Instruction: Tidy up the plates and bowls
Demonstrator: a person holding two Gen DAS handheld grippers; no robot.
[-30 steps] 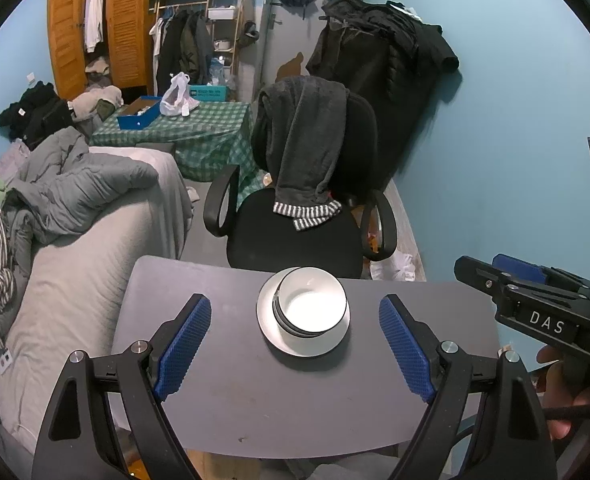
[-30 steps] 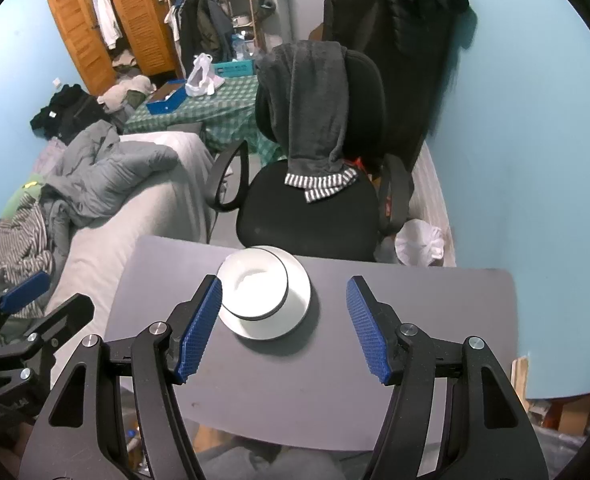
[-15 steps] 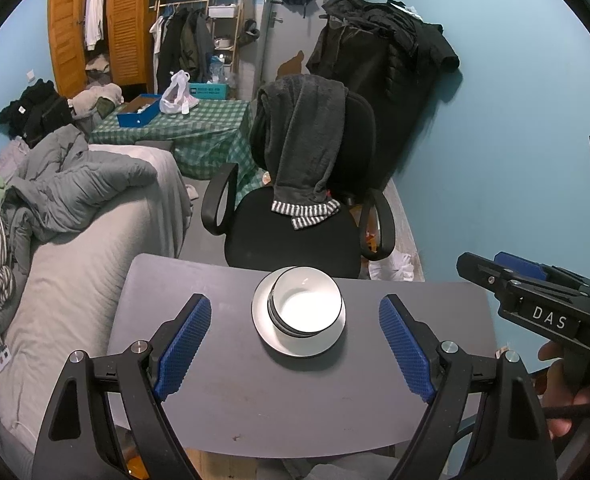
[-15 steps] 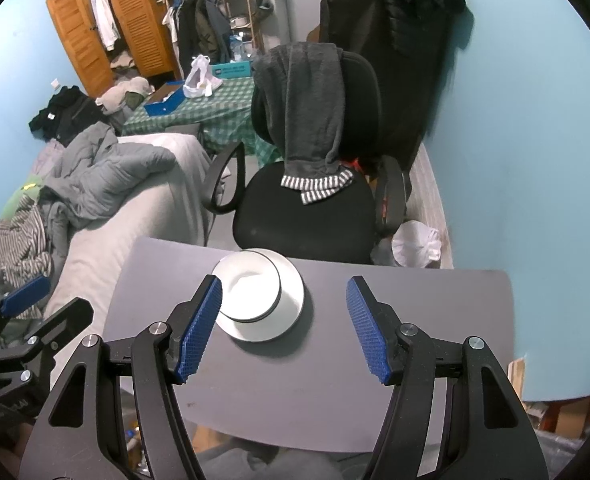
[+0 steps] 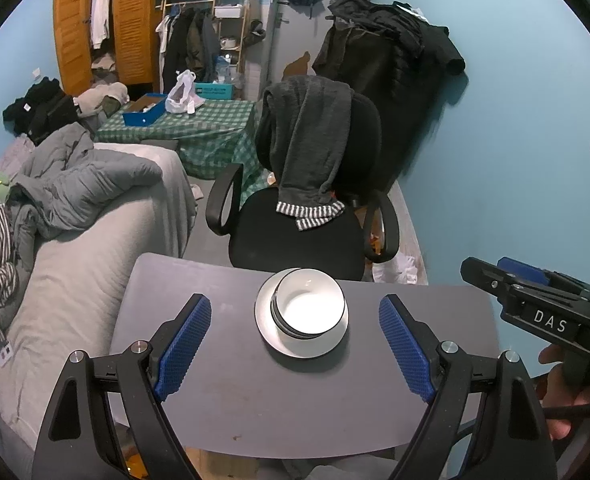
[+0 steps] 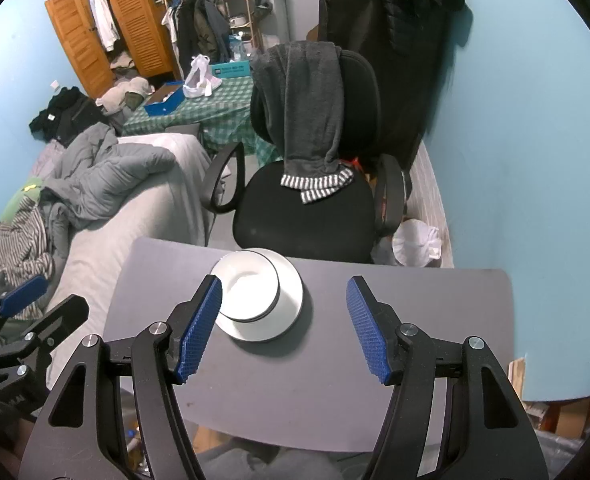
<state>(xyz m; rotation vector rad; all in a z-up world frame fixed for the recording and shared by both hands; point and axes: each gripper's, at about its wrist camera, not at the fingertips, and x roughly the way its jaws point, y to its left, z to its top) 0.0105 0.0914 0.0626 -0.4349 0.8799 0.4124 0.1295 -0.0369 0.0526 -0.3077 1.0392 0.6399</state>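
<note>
A white bowl (image 5: 309, 306) with a dark rim sits stacked on a white plate (image 5: 271, 334) near the far edge of the grey table (image 5: 223, 392). My left gripper (image 5: 295, 344) hovers above the table in front of the stack, open and empty. In the right wrist view the same bowl (image 6: 249, 290) rests on the plate (image 6: 287, 312). My right gripper (image 6: 283, 326) is open and empty too, with its left blue pad overlapping the bowl's left edge in the picture. Each gripper shows at the edge of the other's view.
A black office chair (image 5: 303, 236) draped with a grey garment stands just beyond the table. A bed with grey bedding (image 5: 83, 216) lies to the left. The blue wall (image 6: 515, 160) is on the right. A person's hand (image 5: 567, 384) holds the right gripper.
The bowl and plate stay stacked in place. The views have shifted only slightly; both grippers remain open and nearly still.
</note>
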